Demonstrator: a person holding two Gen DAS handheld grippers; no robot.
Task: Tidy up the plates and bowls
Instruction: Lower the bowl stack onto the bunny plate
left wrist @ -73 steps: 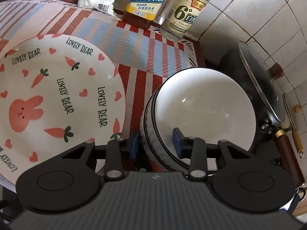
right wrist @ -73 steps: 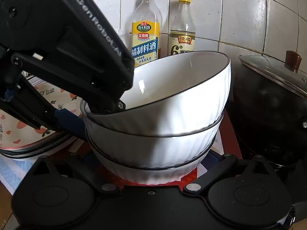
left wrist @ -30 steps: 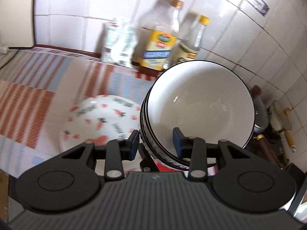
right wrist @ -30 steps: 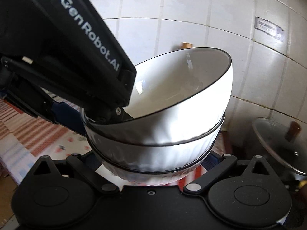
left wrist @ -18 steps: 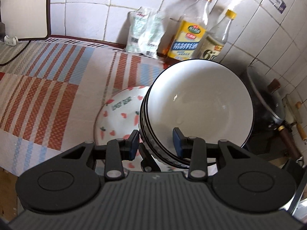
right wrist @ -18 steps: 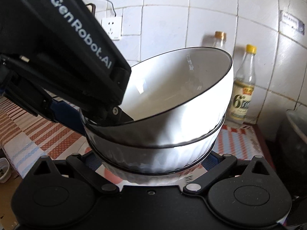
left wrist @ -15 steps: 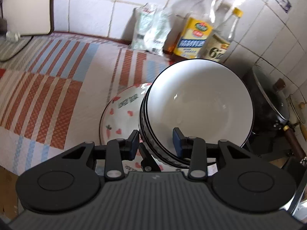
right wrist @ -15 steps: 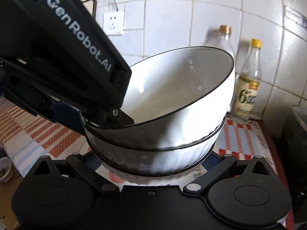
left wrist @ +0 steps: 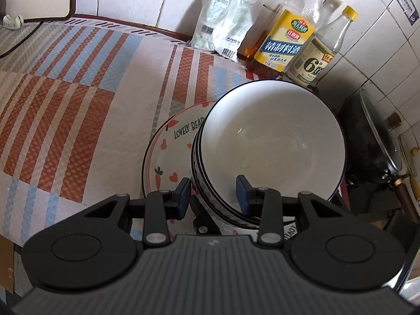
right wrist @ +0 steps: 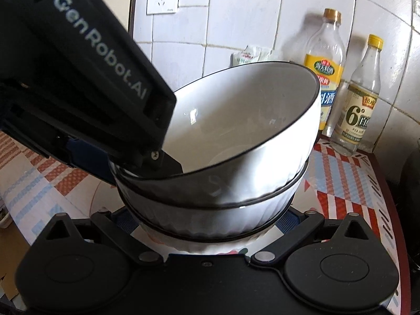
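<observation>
Both tools hold the stack of bowls [left wrist: 273, 141] above the plate [left wrist: 168, 157] — left tool [left wrist: 212, 197] pinching its rim, right tool [right wrist: 207, 225] clamping its sides.

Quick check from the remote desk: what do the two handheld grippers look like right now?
Both are matte black with round hubs and linkage arms. The left gripper has dark blue finger pads and a ribbed grey top; its side reads "GenRobot.AI" in white. The right gripper shows blue behind its linkages.
</observation>
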